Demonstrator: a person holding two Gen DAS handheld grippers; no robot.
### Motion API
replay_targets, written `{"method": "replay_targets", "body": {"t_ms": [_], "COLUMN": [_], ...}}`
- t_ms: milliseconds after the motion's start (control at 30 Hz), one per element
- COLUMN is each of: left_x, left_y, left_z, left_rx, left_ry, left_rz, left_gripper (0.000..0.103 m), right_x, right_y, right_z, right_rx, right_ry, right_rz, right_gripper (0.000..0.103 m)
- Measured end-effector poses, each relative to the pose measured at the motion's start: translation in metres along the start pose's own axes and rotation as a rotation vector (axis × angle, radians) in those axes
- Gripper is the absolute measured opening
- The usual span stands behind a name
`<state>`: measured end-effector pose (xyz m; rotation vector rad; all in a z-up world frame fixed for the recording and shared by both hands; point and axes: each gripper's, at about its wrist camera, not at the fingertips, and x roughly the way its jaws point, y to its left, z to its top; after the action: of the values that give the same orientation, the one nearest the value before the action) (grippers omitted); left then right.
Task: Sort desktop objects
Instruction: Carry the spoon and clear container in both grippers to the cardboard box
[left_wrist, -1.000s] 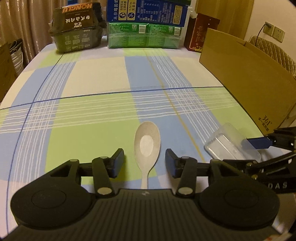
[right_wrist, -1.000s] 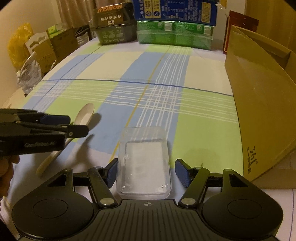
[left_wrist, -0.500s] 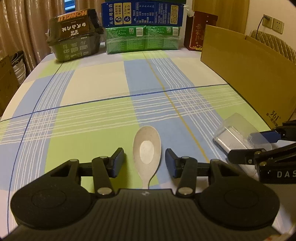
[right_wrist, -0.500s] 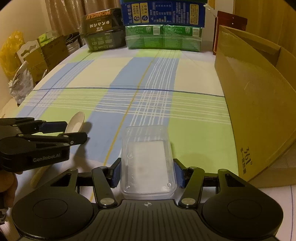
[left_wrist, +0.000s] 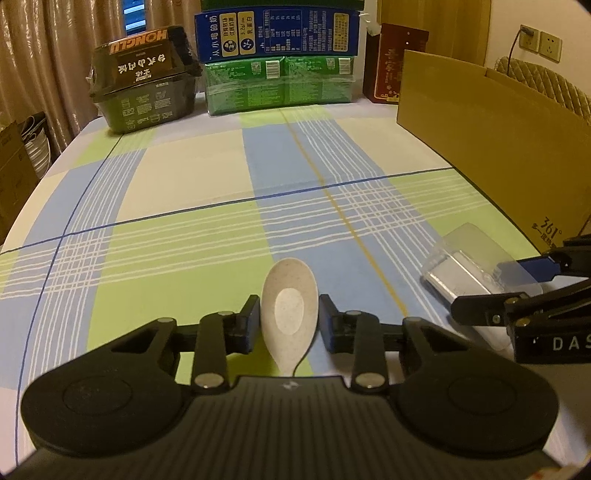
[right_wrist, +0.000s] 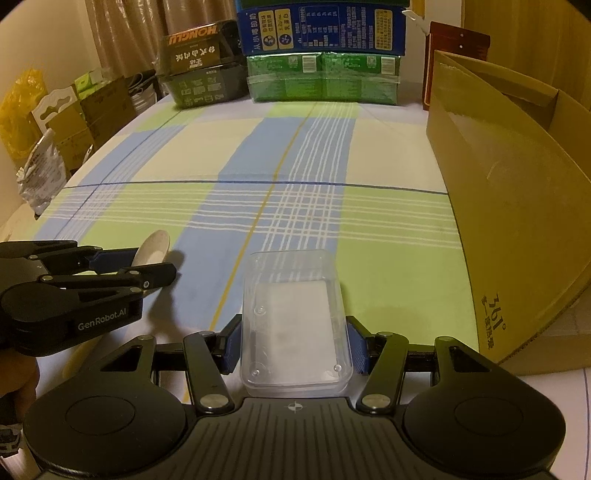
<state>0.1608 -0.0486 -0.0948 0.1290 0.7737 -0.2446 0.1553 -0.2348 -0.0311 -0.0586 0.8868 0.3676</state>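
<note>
Left gripper (left_wrist: 289, 320) sits low over the checked tablecloth (left_wrist: 192, 236), jaws just been closing in on the beige spoon (left_wrist: 289, 314); the blue pads now touch both sides of the bowl, so it's grasping the spoon. Spoon bowl points away toward the far end of the table, its handle runs back under the gripper body. From the right wrist view the same gripper (right_wrist: 147, 266) comes in from the left edge with the spoon (right_wrist: 153, 248) poking out between its fingers, part of a hand showing at the lower left.

Right gripper (right_wrist: 293, 345) is clamped on the clear plastic box (right_wrist: 293, 321), pads pressed to its two long sides. Jaws closed in a bit within the last second, now steady on it. Box is see-through with something white and flat inside, sitting near the front edge of the table, just beside the spoon on its right. In the left wrist view the box (left_wrist: 469, 258) looks tilted in the right gripper (left_wrist: 513, 284).

Open cardboard box (right_wrist: 517, 192) stands along the right side of the table, close by the clear one. Far end: black noodle pack (left_wrist: 142, 77), green cartons (left_wrist: 280, 83) with a blue carton (left_wrist: 279, 35) stacked on top, dark red box (left_wrist: 393, 62)
</note>
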Motion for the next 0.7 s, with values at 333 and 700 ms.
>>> {"method": "replay_targets", "body": {"t_ms": [333, 700], "left_x": [-0.008, -0.029], "left_y": [0.001, 0.001], "left_z": [0.004, 0.012], "left_rx": [-0.024, -0.078], "left_ry": [-0.006, -0.059], "left_rz": [-0.012, -0.034], "left_gripper": [0.027, 0.027], "right_x": [-0.004, -0.023], "right_y": [-0.001, -0.004], "right_z": [0.005, 0.012], "right_rx": [0.009, 0.03], "right_ry": [-0.041, -0.11], "right_rz": [0.009, 0.011], "right_gripper": [0.053, 0.053]}}
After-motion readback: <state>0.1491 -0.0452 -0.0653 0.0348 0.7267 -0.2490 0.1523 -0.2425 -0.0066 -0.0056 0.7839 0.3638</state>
